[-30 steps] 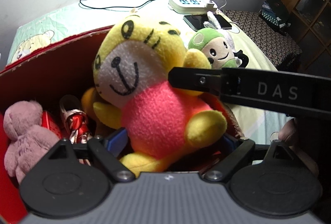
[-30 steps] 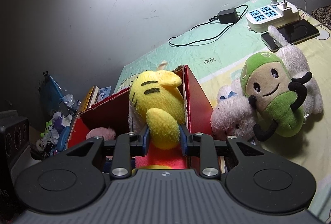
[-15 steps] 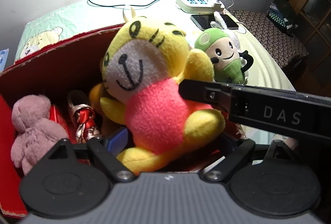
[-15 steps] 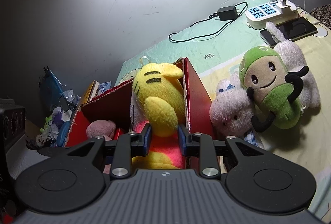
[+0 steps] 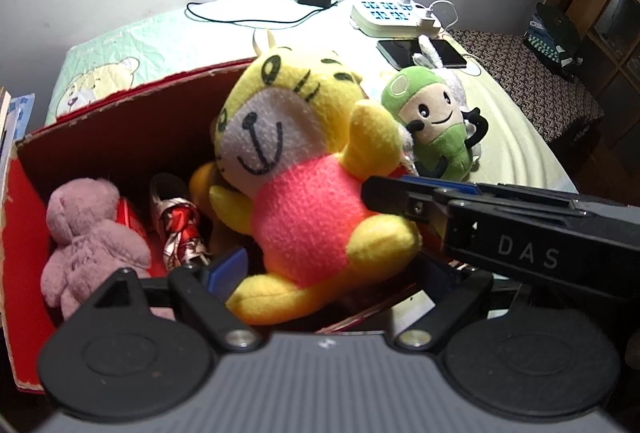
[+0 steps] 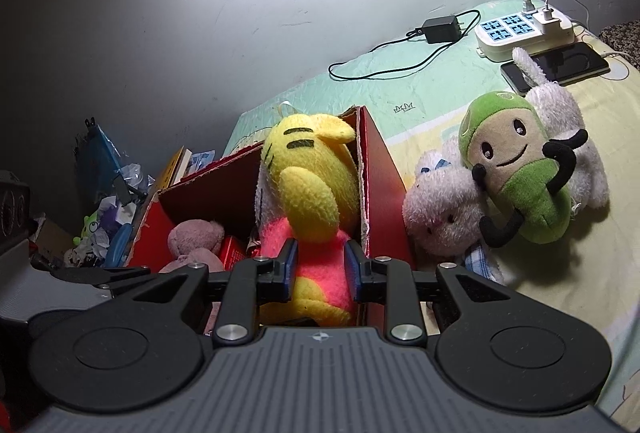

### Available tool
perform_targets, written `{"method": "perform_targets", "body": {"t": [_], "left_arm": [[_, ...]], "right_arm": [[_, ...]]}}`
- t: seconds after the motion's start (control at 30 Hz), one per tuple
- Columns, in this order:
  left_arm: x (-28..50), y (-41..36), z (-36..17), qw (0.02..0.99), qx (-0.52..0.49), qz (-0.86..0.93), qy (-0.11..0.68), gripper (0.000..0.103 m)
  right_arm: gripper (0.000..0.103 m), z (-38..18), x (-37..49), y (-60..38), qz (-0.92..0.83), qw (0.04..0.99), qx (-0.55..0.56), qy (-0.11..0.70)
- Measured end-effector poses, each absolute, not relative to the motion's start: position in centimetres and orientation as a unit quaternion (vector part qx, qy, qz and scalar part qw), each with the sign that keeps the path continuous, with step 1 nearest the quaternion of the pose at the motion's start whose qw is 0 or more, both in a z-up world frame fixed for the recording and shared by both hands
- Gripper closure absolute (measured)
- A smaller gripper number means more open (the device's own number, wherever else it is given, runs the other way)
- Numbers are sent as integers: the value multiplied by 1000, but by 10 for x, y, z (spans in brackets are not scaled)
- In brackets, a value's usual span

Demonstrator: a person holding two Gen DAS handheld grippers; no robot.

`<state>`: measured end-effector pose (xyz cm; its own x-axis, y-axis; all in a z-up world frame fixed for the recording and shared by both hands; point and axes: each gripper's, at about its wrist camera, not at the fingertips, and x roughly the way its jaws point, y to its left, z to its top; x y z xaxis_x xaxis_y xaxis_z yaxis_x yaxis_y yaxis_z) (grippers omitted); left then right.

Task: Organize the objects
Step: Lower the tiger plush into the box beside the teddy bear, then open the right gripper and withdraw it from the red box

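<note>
Yellow tiger plush (image 5: 296,169) sits upright inside the red cardboard box (image 5: 120,121), its pink belly facing the left wrist camera and its head rising above the box rim. The right gripper (image 6: 320,267) reaches in from the side and is clamped on the toy's pink body, with its blue-padded fingers (image 6: 289,265) pressed into the fabric on both sides; in the left wrist view the same gripper crosses the frame as a black bar lettered "DAS". The left gripper (image 5: 332,281) hangs over the near edge of the box with its fingers spread wide, one blue pad (image 5: 226,269) just beside the plush's foot; they close on nothing. Also in the box are a mauve plush bear (image 5: 88,233) against the left wall, a small red packet (image 5: 130,223) beside it, and a red-and-white wrapped item (image 5: 180,229). Outside the box, on the pale quilted bedcover (image 6: 420,93), a green-hooded plush (image 6: 516,165) lies against a white fluffy plush (image 6: 440,209). Farther back are a white power strip (image 6: 520,33), a dark phone (image 6: 560,67) and a black adapter (image 6: 440,29) with its cable.
</note>
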<state>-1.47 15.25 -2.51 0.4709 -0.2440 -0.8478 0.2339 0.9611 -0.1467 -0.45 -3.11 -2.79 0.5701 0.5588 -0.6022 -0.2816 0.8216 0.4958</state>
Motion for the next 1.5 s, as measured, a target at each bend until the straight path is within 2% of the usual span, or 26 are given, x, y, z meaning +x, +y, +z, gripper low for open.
{"method": "perform_targets", "body": {"t": [0.57,1.0,1.1,1.5], "left_arm": [[-35,150,-18,868,4,-88,489,11],[-48,150,-17,868,10,-47,493,11],[-51,149,-17,870,14,-40,492,11],[-59,147,-18,872,27,-33,487,11]], "right_arm": [[73,-17,-28,-39,232,884,169,369],[68,-10,-44,-39,222,896,154,353],[63,-7,-48,-37,218,900,146,348],[63,-4,-56,-29,217,901,133,350]]}}
